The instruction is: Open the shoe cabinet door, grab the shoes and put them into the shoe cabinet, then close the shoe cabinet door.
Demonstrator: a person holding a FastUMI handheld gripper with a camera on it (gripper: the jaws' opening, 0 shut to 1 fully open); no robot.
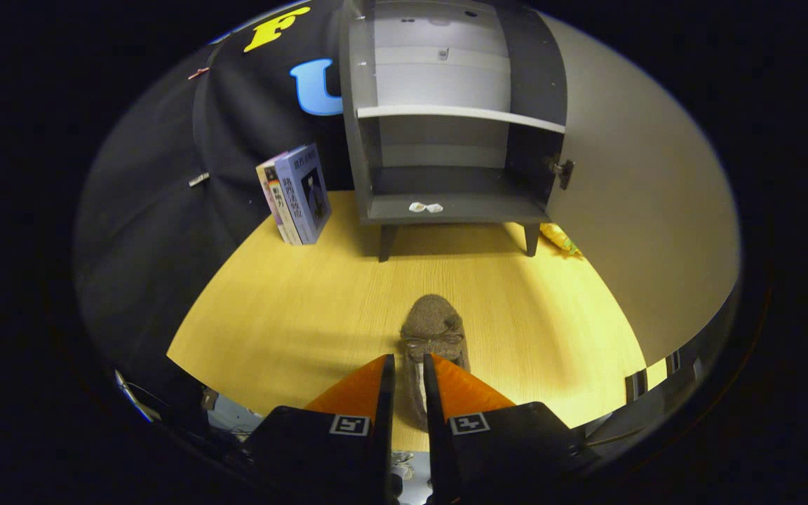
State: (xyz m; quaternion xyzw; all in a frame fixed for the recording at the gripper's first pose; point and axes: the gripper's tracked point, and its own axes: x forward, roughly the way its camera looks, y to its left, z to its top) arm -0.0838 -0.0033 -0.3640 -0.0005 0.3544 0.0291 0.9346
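- Jaws of the gripper (409, 368) are nearly together, pinching the near rim of the brown slipper (432, 328) between them; both fingers press on it.
- Slipper lies on the yellow wooden table (292, 315), its toe pointing far, toward the cabinet.
- Grey shoe cabinet (446, 140) stands at the far side of the table on short legs, with its door (642, 210) swung wide open to the right.
- One shelf (460, 116) divides the cabinet; small white scraps (425, 207) lie on its bottom board.
- Books (299, 193) stand upright left of the cabinet.
- Yellow packet (560, 240) lies by the cabinet's right leg.
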